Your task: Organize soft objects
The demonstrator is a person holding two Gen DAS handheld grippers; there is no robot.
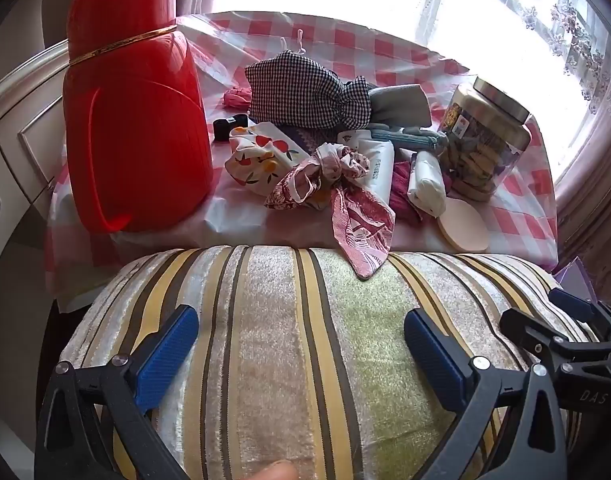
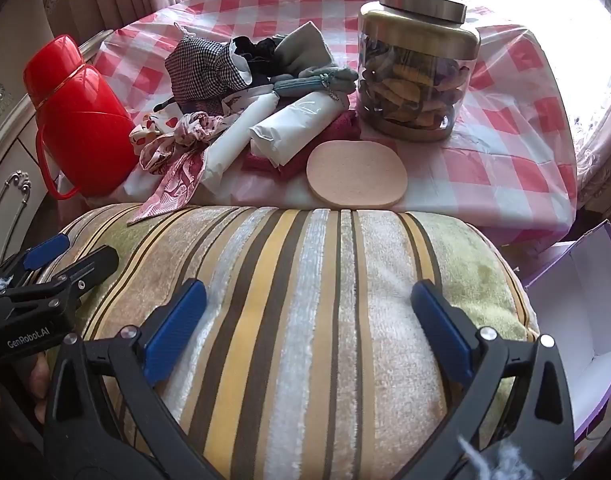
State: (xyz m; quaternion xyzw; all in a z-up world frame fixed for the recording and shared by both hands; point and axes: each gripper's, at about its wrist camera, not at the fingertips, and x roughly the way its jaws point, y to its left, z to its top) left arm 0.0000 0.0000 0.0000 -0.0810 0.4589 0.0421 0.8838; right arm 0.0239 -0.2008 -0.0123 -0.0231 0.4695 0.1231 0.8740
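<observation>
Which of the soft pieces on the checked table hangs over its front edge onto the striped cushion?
The red-and-white printed scarf: its tail drapes onto the striped cushion. The gingham pouch and fruit-print cloth lie fully on the table.

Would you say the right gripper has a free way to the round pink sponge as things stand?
Probably yes. The right gripper stands open over the striped cushion, and the sponge lies flat at the table's near edge just beyond it, nothing on top. The jar stands behind it and the white rolls lie beside it.

Both wrist views down, close over cushion (image 1: 297, 344)
</observation>
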